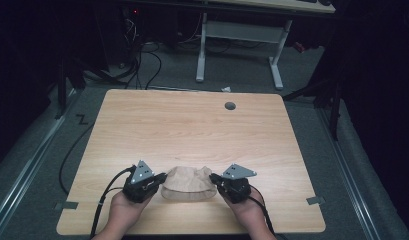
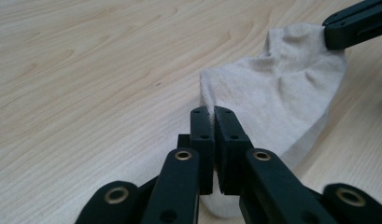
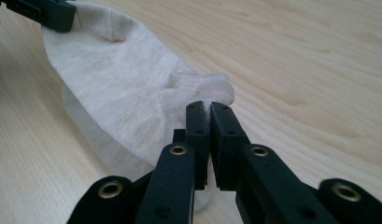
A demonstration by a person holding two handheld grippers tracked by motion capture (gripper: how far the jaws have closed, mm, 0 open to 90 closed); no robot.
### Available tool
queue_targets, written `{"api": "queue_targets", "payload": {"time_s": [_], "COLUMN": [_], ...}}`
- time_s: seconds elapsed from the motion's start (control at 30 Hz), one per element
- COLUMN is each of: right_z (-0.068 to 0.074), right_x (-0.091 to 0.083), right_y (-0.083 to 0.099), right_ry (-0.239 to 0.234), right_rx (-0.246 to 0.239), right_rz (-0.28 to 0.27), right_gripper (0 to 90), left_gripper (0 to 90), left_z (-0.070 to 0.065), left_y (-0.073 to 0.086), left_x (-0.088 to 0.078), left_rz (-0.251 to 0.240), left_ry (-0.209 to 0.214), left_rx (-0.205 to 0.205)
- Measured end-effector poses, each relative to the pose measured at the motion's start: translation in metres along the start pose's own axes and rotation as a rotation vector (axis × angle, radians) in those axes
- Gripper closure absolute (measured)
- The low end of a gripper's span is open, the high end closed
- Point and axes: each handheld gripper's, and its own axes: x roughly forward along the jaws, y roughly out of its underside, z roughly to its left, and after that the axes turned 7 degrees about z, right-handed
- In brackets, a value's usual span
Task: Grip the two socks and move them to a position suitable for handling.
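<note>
Left gripper (image 2: 213, 111) pinches one edge of a beige knitted cloth sock (image 2: 282, 88), jaws clamped together on the fabric. Right gripper (image 3: 208, 105) clamps the opposite edge. Between them, the sock hangs stretched just above the light wooden table (image 1: 192, 120).

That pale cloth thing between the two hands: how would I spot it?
Start at the wooden table and follow its near edge to the middle. The beige sock is stretched there between the left tool and right tool, the only soft thing on the wood.
</note>
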Motion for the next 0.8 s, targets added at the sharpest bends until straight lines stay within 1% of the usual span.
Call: {"api": "queue_targets", "payload": {"time_s": [0.03,0.07,0.17,0.23,0.33,0.5,0.63,0.7,0.8], "right_z": [0.000,0.000,-0.002,-0.002,-0.001,0.004,0.005,0.004,0.002], "right_x": [-0.001,-0.001,-0.001,-0.002,-0.001,0.004,0.007,0.006,0.004], "right_y": [0.003,0.005,0.009,0.010,0.012,0.013,0.013,0.013,0.013], "right_ry": [0.000,-0.002,-0.015,-0.011,-0.017,-0.021,-0.020,-0.024,-0.021], "right_rx": [0.004,0.011,0.029,0.027,0.030,0.009,0.006,0.011,0.017], "right_rz": [0.001,0.001,-0.003,-0.003,0.003,0.020,0.029,0.026,0.019], "right_gripper": [86.7,86.7,86.7,86.7,86.7,86.7,86.7,86.7,86.7], "left_gripper": [86.8,86.9,86.8,86.8,86.7,86.7,86.6,86.5,86.6], "left_z": [0.000,-0.001,-0.001,-0.003,-0.008,-0.013,-0.011,-0.011,-0.012], "left_y": [0.002,0.004,0.004,0.005,0.005,0.005,0.007,0.007,0.007], "left_x": [0.000,0.001,0.001,0.003,0.004,0.006,0.008,0.009,0.009], "left_rz": [0.006,0.014,0.011,0.019,0.027,0.036,0.036,0.037,0.038], "left_ry": [0.009,0.005,0.010,0.014,0.003,-0.001,-0.004,0.000,0.003], "left_rx": [-0.009,-0.008,-0.015,-0.007,0.014,0.031,0.031,0.027,0.035]}}
